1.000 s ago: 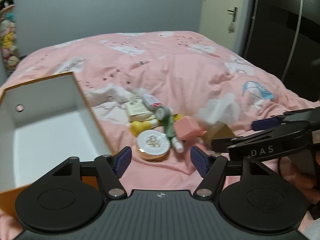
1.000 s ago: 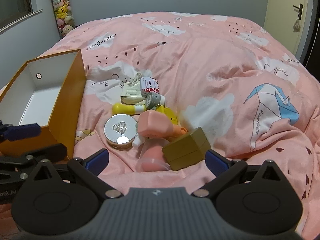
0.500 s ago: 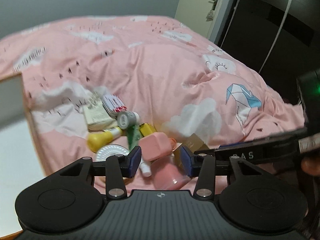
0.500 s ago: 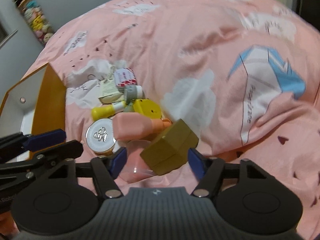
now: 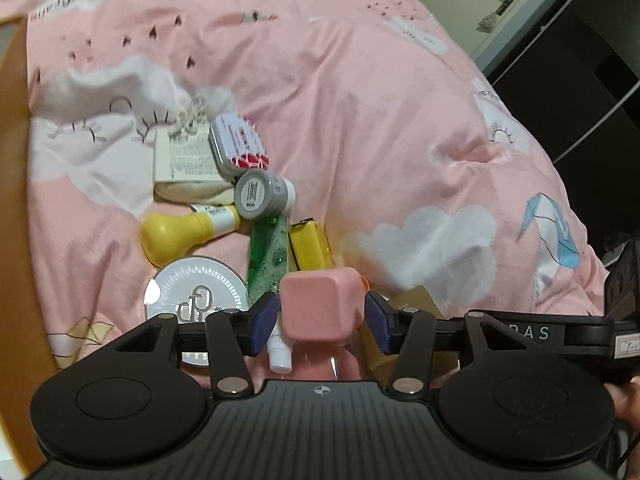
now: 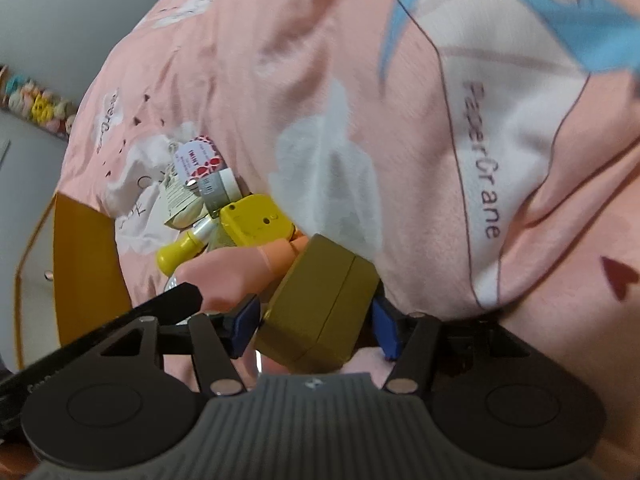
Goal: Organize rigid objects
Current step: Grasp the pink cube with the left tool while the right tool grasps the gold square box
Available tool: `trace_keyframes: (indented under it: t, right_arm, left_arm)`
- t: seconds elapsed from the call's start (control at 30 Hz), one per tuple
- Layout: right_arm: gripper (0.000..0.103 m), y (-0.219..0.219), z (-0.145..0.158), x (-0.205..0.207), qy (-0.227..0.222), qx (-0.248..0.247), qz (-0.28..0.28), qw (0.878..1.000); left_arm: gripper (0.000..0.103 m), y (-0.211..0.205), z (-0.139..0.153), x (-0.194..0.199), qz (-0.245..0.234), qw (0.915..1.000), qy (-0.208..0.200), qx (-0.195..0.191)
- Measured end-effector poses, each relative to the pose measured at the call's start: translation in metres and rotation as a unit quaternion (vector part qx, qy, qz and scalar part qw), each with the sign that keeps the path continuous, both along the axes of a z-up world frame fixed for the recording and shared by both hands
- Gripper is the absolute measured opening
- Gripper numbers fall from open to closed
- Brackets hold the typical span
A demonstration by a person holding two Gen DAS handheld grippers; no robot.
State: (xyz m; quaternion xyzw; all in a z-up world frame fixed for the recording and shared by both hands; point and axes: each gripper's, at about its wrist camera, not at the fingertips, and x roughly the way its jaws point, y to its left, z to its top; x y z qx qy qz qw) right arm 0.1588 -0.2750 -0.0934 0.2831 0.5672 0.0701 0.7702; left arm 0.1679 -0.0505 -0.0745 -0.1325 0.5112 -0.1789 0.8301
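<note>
We see L tongs opening around a smooth pink bottle, pads w/ slight gaps. R tongs grip a boxy gold case; both came in closer than 1 s ago.

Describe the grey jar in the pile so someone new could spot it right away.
On the pink duvet, find the pile of small toiletries. The grey jar lies on its side just below the red-patterned tin, above the green tube. It's the only grey, round-ended item there.

On your left wrist view, the pink square-ended plastic bottle sits at six o'clock in the heap on the pink quilt, with the round white compact at its nine o'clock. The green tube lies at its eleven and the grey-capped jar beyond that. The gold cardboard box lies at the bottle's three o'clock, and the orange open box lies far out at nine.
</note>
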Motion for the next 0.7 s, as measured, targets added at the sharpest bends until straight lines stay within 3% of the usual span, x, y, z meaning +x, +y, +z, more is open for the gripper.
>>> trace_keyframes:
  t: [0.3,0.7]
  right_arm:
    - [0.057,-0.003,-0.013,0.008,0.018,0.028,-0.008,0.999]
    - [0.054,0.007,0.014,0.001,-0.028,0.002,0.028,0.999]
  left_arm:
    - [0.053,-0.007,-0.01,0.008,-0.008,1.0,0.004,0.001]
    - [0.049,-0.005,0.018,-0.024,-0.015,0.9961,-0.082,0.029]
